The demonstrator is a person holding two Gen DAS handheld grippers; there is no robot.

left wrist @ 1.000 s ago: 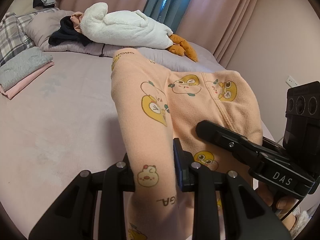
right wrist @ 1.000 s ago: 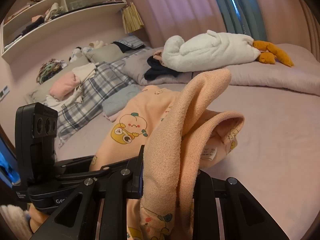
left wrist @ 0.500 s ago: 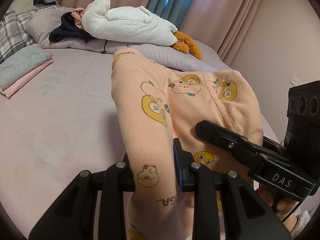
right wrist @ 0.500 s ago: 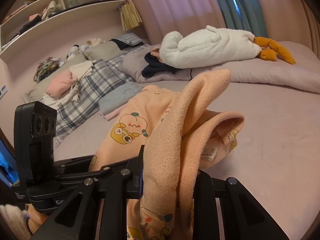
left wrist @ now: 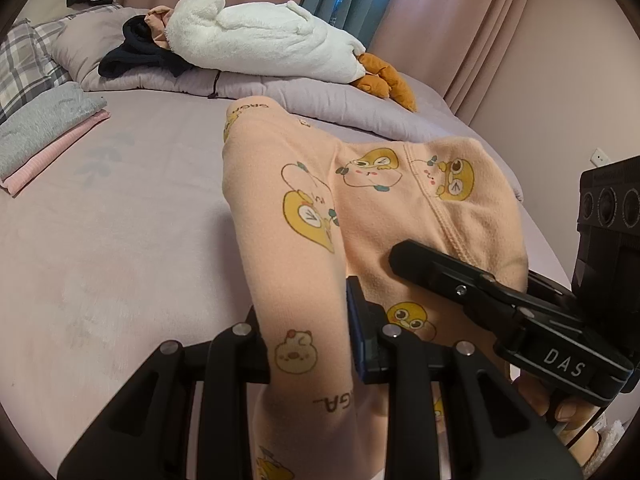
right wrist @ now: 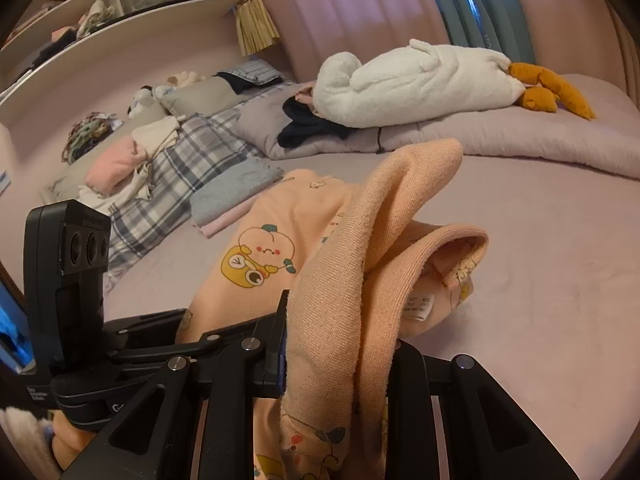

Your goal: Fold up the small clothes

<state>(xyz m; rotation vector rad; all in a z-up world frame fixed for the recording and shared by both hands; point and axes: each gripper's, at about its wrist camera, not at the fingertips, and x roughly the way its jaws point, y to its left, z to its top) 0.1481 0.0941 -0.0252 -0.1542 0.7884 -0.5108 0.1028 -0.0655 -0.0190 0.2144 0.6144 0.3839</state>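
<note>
A small peach garment printed with yellow cartoon animals hangs between both grippers, just above the lilac bed sheet. My left gripper is shut on one bunched edge of it. In the left wrist view the right gripper reaches in from the right against the same cloth. In the right wrist view my right gripper is shut on the ribbed hem of the garment, whose white care label shows. The left gripper's black body stands at the left, its fingers hidden behind the cloth.
A folded grey and pink stack lies on the sheet at the left. A white plush goose with orange feet rests on a rolled quilt at the back. Plaid bedding and loose clothes lie by the wall under shelves. Curtains hang behind.
Both grippers, still shut on the peach garment, have drifted forward and a little lower over the bed. The plush and the folded stack appear slightly nearer.
</note>
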